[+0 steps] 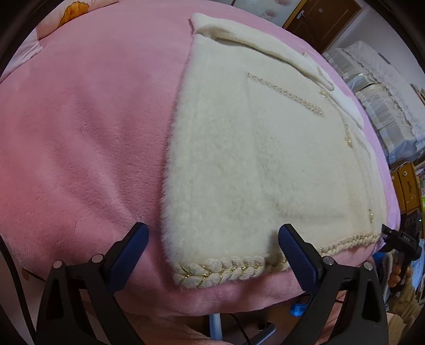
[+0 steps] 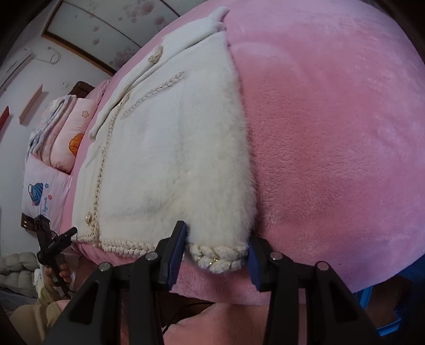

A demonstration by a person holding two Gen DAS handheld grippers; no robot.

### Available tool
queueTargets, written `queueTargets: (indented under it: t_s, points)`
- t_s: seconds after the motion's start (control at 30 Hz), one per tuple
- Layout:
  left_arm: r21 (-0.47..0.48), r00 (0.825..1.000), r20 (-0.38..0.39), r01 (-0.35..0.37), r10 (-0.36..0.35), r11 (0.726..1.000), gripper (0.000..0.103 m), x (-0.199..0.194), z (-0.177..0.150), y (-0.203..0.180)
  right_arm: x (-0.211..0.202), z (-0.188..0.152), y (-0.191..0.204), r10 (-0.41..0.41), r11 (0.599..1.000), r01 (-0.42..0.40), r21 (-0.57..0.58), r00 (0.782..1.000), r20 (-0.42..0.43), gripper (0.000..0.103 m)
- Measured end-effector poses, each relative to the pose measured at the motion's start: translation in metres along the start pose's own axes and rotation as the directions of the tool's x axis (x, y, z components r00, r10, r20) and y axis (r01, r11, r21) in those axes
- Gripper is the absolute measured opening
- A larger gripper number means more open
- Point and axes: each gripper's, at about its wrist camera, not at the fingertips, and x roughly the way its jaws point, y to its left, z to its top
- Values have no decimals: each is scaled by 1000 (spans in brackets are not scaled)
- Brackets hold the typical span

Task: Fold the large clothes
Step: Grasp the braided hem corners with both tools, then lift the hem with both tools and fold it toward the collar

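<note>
A cream fluffy jacket with braided gold-thread hem and pearl buttons lies flat on a pink plush blanket, its sides folded in. My left gripper is open, its blue pads on either side of the hem's left corner, holding nothing. In the right wrist view the jacket lies ahead. My right gripper is open around the hem's right corner, fingers not closed on it. The other gripper shows at the right edge of the left wrist view and at the left of the right wrist view.
The blanket covers a bed whose near edge drops just below the hem. Pillows lie at the bed's head. Stacked white boxes and a yellow cabinet stand beyond the bed's far side. A wooden door is behind.
</note>
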Motion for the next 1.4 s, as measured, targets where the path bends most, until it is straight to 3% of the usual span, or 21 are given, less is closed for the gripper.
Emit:
queueTargets:
  t_s: [0.1,0.37,0.43,0.5,0.53,0.57,0.6,0.67,0.77,0.87,1.0,1.13,1.23,1.4]
  points:
    - [13,1000,-5,-18,18,1000,102,6,3,-3,0,-2,-1,-6,1000,6,-1,1000,6,42]
    - [31,995,-3,-103,103,994,102,20,7,-17,2,-6,12,-88,994,90,-65,996,32,40]
    - [37,993,1,-122,122,992,93,23,8,-27,3,-8,19,-128,987,131,-97,991,38,37]
    - [49,993,11,-121,120,991,62,20,9,-37,4,-8,26,-161,978,165,-125,986,42,31]
    - [49,993,5,-115,115,992,55,19,11,-40,4,-7,30,-174,974,178,-137,984,43,29]
    - [44,996,-7,-92,93,995,34,18,12,-42,3,-7,35,-193,968,198,-151,980,47,27]
    - [34,998,-21,-64,65,997,21,18,14,-45,3,-8,38,-207,964,212,-162,977,50,26]
    - [6,998,-50,-47,47,999,16,17,18,-50,2,-8,44,-232,955,239,-174,971,62,25]
    - [-44,997,-83,-2,-2,999,14,18,28,-54,-4,-7,48,-245,956,254,-144,966,78,24]
    - [-126,990,-85,106,-117,986,13,14,37,-53,-13,-2,56,-224,965,235,-117,969,106,24]
    - [-241,968,-65,220,-242,945,13,4,53,-52,-36,15,75,-130,985,147,-91,977,170,23]
    - [-292,940,21,332,-341,897,13,-14,80,-56,-60,44,97,-34,995,55,-81,968,248,23]
    - [-279,934,69,355,-350,892,13,-23,106,-65,-65,70,113,8,995,19,-100,963,268,23]
    - [-291,924,89,380,-371,878,13,-28,125,-63,-61,89,124,16,994,15,-111,962,274,23]
